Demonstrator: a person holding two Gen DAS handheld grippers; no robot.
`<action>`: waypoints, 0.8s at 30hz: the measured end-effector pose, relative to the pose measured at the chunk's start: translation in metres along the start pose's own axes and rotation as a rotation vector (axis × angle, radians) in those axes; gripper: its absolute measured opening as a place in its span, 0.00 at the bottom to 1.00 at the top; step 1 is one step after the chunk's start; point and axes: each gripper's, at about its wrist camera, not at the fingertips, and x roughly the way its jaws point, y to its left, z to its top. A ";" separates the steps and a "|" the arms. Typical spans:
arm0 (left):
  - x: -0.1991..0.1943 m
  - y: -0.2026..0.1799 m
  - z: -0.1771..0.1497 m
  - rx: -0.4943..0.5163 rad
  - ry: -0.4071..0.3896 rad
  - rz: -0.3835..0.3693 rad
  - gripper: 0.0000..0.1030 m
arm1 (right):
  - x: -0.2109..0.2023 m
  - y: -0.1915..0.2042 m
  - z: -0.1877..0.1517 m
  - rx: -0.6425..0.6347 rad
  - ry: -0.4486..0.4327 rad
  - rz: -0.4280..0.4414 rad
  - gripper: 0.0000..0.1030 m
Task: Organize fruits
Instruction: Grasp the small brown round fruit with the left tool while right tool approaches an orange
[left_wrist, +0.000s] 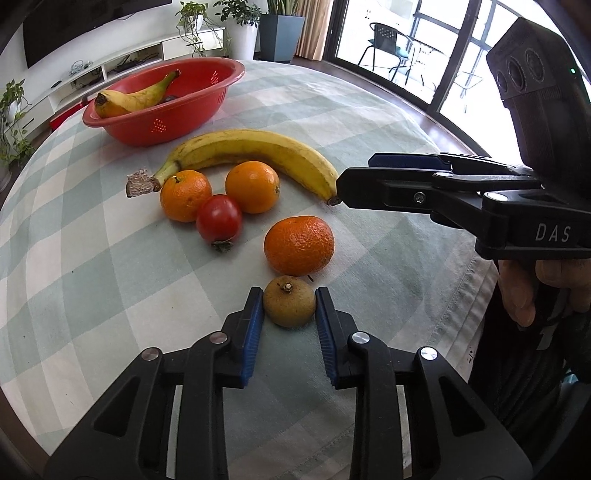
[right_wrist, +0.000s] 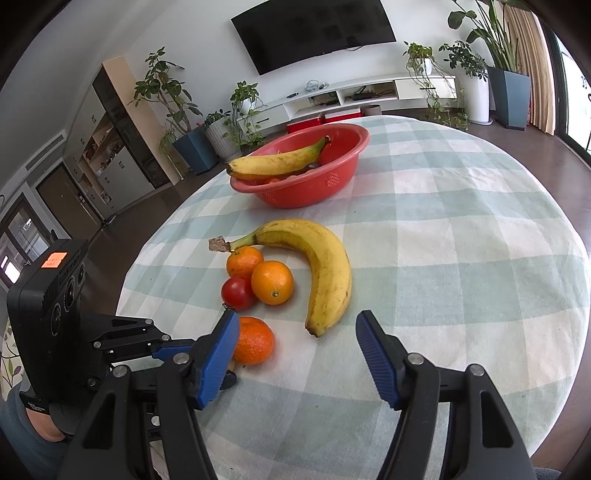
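Note:
My left gripper (left_wrist: 289, 308) is shut on a small brownish-green fruit (left_wrist: 290, 302) that rests on the checked tablecloth. Just beyond it lies a mandarin (left_wrist: 299, 245), then a red tomato (left_wrist: 218, 219), two oranges (left_wrist: 185, 195) (left_wrist: 252, 187) and a banana (left_wrist: 251, 151). A red colander bowl (left_wrist: 207, 99) at the back holds another banana (left_wrist: 133, 98). My right gripper (right_wrist: 295, 332) is open and empty, hovering near the tip of the banana (right_wrist: 317, 266); it shows from the side in the left wrist view (left_wrist: 354, 177). The mandarin (right_wrist: 255, 341) sits by its left finger.
The round table with the checked cloth (right_wrist: 461, 240) extends to the right of the fruit. The table's near edge (left_wrist: 476, 280) is close to the grippers. A TV unit, potted plants and a glass door stand beyond the table.

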 end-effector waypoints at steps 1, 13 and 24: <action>-0.001 0.000 -0.001 -0.003 -0.002 0.000 0.26 | 0.000 0.001 0.000 -0.002 0.002 0.000 0.66; -0.025 0.021 -0.020 -0.107 -0.054 0.000 0.26 | 0.010 0.023 -0.011 -0.049 0.068 0.021 0.58; -0.044 0.043 -0.032 -0.194 -0.097 -0.009 0.25 | 0.035 0.055 -0.013 -0.139 0.140 -0.023 0.53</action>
